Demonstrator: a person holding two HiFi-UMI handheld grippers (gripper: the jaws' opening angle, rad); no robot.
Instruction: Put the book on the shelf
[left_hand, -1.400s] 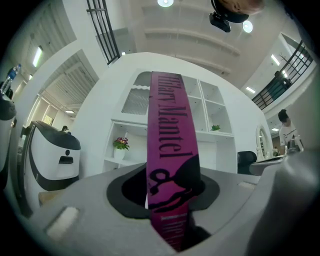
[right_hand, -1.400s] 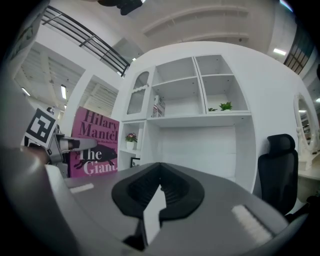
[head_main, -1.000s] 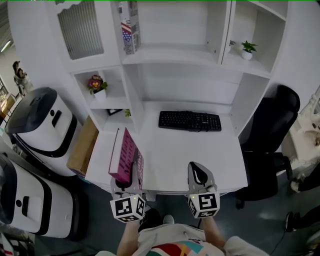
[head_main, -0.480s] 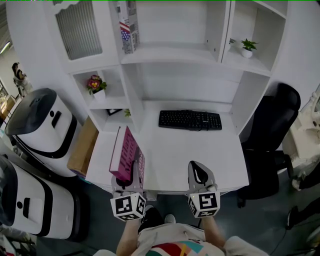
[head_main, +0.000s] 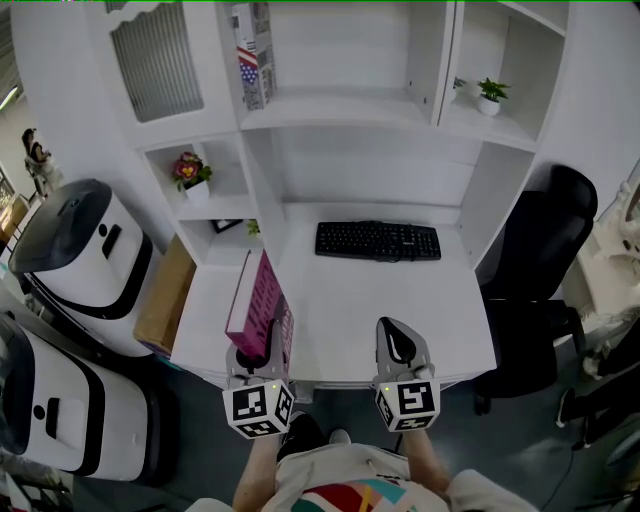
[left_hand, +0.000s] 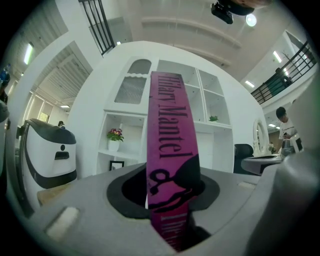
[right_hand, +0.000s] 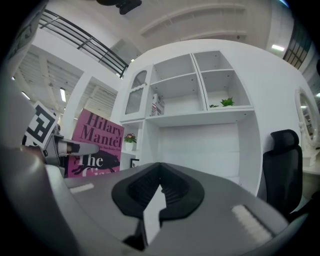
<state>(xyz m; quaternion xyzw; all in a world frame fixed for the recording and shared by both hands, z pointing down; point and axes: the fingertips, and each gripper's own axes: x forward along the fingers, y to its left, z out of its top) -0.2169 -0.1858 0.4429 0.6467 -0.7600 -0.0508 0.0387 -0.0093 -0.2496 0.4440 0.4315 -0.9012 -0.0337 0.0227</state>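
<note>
Your right gripper had its jaws closed together with nothing between them, facing the white shelf unit, while at the left your left gripper gripped the upright pink book and a black chair stood at the right.
</note>
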